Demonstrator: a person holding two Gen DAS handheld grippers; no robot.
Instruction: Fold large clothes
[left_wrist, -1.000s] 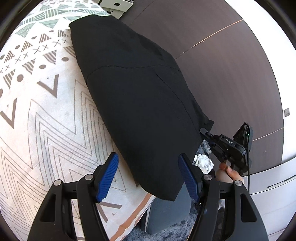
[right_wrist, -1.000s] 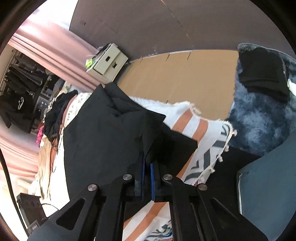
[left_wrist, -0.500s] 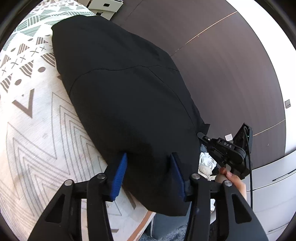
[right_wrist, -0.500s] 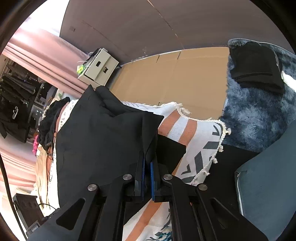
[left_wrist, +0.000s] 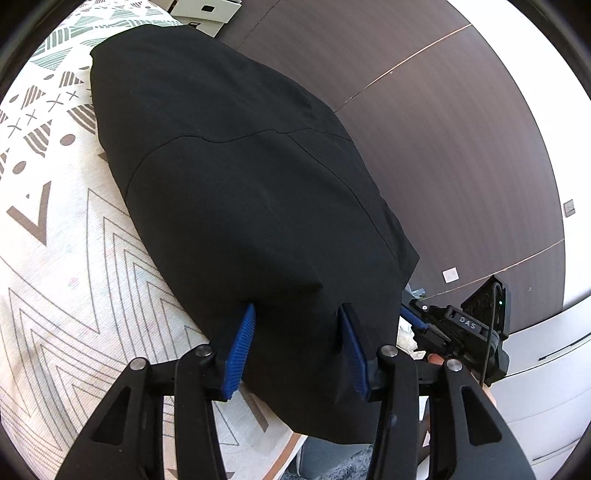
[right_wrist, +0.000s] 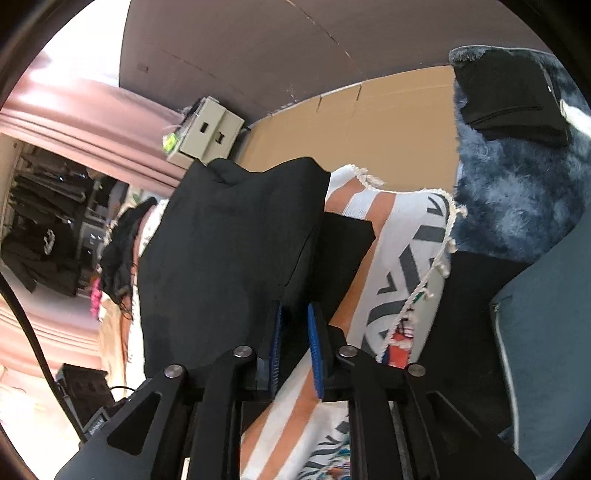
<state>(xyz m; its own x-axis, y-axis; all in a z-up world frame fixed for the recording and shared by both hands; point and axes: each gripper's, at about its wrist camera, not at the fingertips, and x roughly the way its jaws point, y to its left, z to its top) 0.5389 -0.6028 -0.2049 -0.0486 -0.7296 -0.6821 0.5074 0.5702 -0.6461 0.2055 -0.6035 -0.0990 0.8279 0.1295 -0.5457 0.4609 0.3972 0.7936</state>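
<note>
A large black garment (left_wrist: 236, 177) lies folded lengthwise on a patterned white bedspread (left_wrist: 55, 229). My left gripper (left_wrist: 297, 317) is open, its blue pads on either side of the garment's near hem, which sits between them. My right gripper (right_wrist: 295, 317) has its blue pads slightly apart around the garment's corner (right_wrist: 229, 236), which hangs over the bed's striped edge (right_wrist: 391, 229). The right gripper also shows in the left wrist view (left_wrist: 410, 317) at the garment's far right corner.
A dark brown wall (left_wrist: 443, 129) runs behind the bed. A beige drawer box (right_wrist: 203, 133) stands on the cardboard floor (right_wrist: 399, 122). A folded black item (right_wrist: 509, 99) lies on a blue fluffy rug (right_wrist: 517, 199). A grey cushion (right_wrist: 546, 339) is at right. Clothes (right_wrist: 118, 240) pile at left.
My left gripper has moved forward onto the garment's hem and narrowed. My right gripper's pads, shut on the corner before, have parted slightly.
</note>
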